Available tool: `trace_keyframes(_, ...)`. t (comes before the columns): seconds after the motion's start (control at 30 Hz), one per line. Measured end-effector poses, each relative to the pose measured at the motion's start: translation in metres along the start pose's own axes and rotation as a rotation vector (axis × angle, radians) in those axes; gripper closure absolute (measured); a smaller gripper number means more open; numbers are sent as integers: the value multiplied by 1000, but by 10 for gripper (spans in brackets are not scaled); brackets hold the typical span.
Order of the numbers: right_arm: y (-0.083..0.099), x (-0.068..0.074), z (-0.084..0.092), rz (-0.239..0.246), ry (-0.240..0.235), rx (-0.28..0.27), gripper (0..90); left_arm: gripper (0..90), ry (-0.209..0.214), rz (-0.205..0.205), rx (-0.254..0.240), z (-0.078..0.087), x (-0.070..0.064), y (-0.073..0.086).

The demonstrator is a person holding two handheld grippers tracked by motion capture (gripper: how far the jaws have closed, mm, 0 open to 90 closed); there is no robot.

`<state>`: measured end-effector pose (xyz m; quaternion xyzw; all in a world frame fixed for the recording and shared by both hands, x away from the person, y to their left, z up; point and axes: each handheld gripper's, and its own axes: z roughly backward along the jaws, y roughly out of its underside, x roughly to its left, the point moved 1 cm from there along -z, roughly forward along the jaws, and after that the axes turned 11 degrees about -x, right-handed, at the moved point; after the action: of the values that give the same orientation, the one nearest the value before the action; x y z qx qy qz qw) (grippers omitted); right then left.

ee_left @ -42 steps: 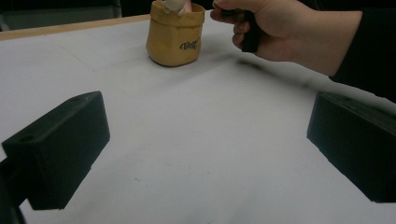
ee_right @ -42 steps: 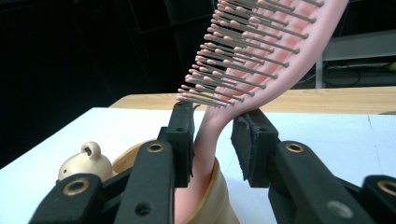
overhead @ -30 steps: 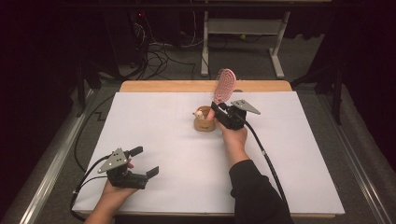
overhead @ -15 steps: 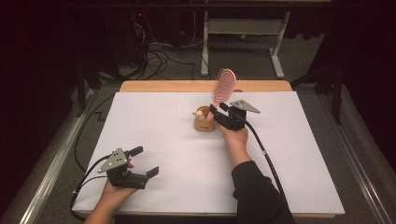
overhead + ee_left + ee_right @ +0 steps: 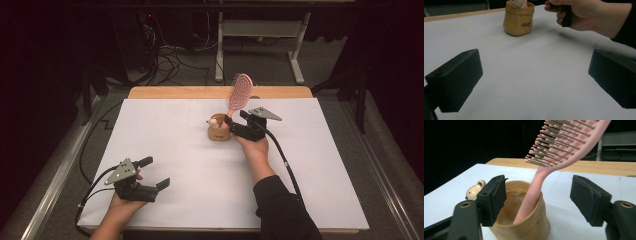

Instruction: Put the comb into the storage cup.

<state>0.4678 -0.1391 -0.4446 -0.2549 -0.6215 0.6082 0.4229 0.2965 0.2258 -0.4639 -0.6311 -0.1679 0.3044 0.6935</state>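
I count one pink hairbrush (image 5: 240,90), one tan pouch (image 5: 219,131) toward the table's far edge, one small cream figure (image 5: 476,189) at the pouch rim, and two handheld grippers: left gripper (image 5: 152,172), right gripper (image 5: 234,117).

A wooden table (image 5: 150,93) bears 1 white sheet (image 5: 320,165) covering nearly all of it (a bare strip shows at the far edge), with 1 tan fabric pot (image 5: 219,132) standing on that sheet.

The right claw (image 5: 231,123) has just been opening, jaws apart and gripping nothing; the left claw (image 5: 156,173) rests wide open.
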Motion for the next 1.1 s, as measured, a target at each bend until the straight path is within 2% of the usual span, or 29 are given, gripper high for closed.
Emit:
trace_keyframes(0.1, 0, 0, 3, 2, 3, -2, 246, 0, 0, 1, 1, 0, 0, 0)
trace_keyframes(0.2, -1, -2, 8, 0, 7, 12, 160, 0, -4, 1, -1, 1, 0, 0)
trace_keyframes(0.33, -2, -3, 13, 6, 8, 5, 146, 0, -4, 2, -4, 1, 0, -1)
trace_keyframes(0.47, -3, -4, 20, 5, -3, 6, 85, 0, -7, 4, -5, 1, 1, -1)
trace_keyframes(0.5, -4, -4, 21, 9, -4, 4, 65, 0, -8, 5, -7, 1, 1, -2)
trace_keyframes(0.53, -4, -5, 25, 9, -7, 3, 4, 0, -9, 5, -9, 1, 2, -2)
trace_keyframes(0.7, -4, -5, 35, 46, -3, 0, 4, 0, -12, 11, -16, 2, 5, -4)
trace_keyframes(0.73, -4, -5, 41, 61, -4, 1, 4, 0, -15, 12, -17, 2, 5, -4)
trace_keyframes(1.0, 1, -6, 68, 87, -18, -2, 4, 0, -32, 7, -19, 6, 8, -6)
trace_keyframes(1.03, 4, -6, 76, 98, -16, 6, 5, 0, -34, 7, -21, 6, 8, -6)
trace_keyframes(1.1, 5, -7, 81, 110, -16, 13, 5, 0, -37, 23, -35, 8, 10, -5)
